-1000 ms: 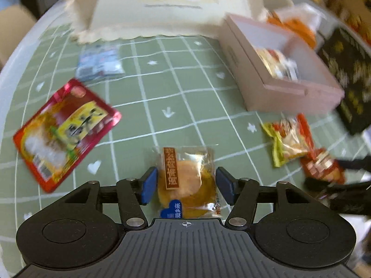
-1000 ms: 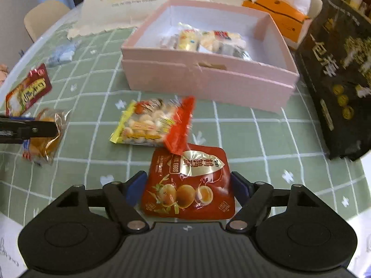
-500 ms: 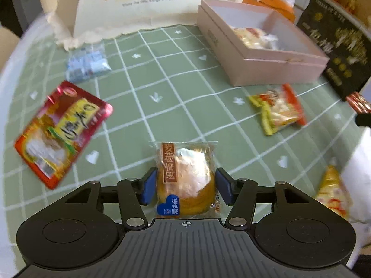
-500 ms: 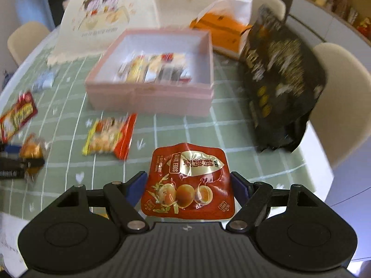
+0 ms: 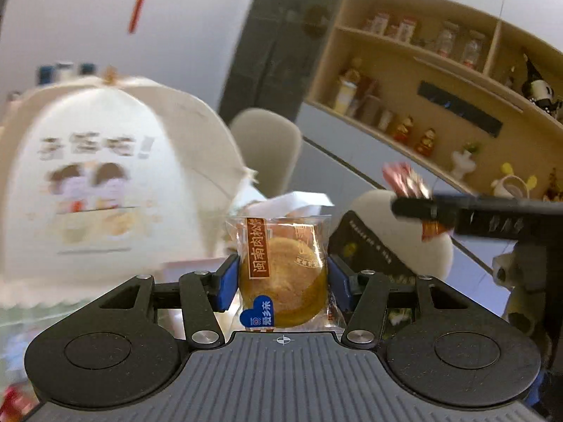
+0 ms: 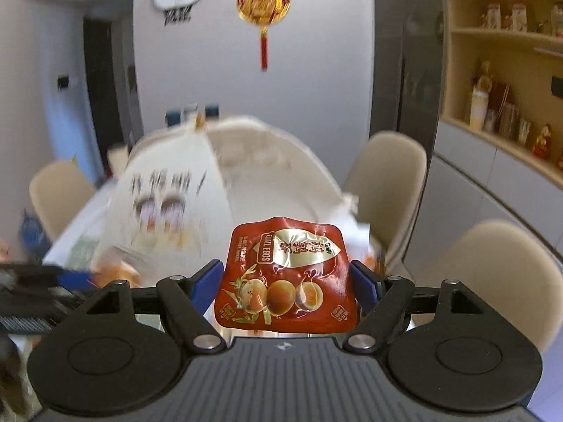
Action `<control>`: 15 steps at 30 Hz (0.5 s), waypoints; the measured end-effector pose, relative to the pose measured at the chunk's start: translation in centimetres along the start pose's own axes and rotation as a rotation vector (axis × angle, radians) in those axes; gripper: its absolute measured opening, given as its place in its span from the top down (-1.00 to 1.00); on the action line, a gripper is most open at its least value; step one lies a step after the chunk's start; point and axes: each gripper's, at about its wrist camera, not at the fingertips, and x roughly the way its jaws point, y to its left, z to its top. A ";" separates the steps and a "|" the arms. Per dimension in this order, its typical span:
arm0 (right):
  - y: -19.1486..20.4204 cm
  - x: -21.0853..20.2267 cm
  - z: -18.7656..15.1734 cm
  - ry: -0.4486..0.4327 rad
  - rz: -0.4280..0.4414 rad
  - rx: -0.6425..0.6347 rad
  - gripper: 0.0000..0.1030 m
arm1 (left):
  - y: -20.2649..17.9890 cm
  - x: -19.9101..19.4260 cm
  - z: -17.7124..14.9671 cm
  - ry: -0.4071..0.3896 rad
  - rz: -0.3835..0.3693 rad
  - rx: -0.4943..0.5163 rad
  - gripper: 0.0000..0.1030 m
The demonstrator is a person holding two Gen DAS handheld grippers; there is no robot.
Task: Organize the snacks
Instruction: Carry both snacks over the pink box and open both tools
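One clear-wrapped round pastry (image 5: 283, 274) is clamped between the two blue pads of the left gripper (image 5: 283, 279), lifted off the bench and held in the air. Its long axis is set upright in the left wrist view: the sealed top edge points up and away from the camera, the blue heart label sits at the lower end next to the gripper body, and a brown strip of characters runs vertically along its left side.

One red quail egg pouch (image 6: 285, 276) is gripped in the same way by the right gripper (image 6: 285, 286), also raised into the air. Its printed face is turned to the camera, the crimped top edge points up, and the three pictured eggs lie in a row across its lower half; the "QUAIL EGGS" lettering is read sideways.

From the left wrist view the right gripper (image 5: 418, 207) is seen at the right, with the red pouch edge-on in it. Behind, one blurred cream mesh food cover (image 5: 102, 183) stands on the bench, one black snack bag (image 5: 366, 249) is seen just behind the pastry, and three beige chairs (image 6: 387, 183) are counted in the right wrist view.
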 end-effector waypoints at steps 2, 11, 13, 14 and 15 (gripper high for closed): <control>-0.3 1.4 0.7 0.001 -0.018 0.009 -0.51 | 0.5 4.2 -0.1 0.055 -0.039 -0.052 -0.15; -1.3 7.8 -1.5 0.178 -0.023 0.069 -0.51 | 3.5 15.0 -4.2 0.196 0.012 -0.156 -0.11; -1.0 9.3 -2.2 0.206 -0.009 0.065 -0.51 | 4.2 13.5 -3.9 0.172 -0.035 -0.209 -0.11; -0.7 10.2 -2.4 0.224 -0.007 0.065 -0.51 | 4.7 12.4 -3.7 0.153 -0.046 -0.224 -0.11; -0.5 11.2 -2.6 0.239 -0.002 0.068 -0.51 | 5.5 11.2 -3.5 0.133 -0.043 -0.224 -0.12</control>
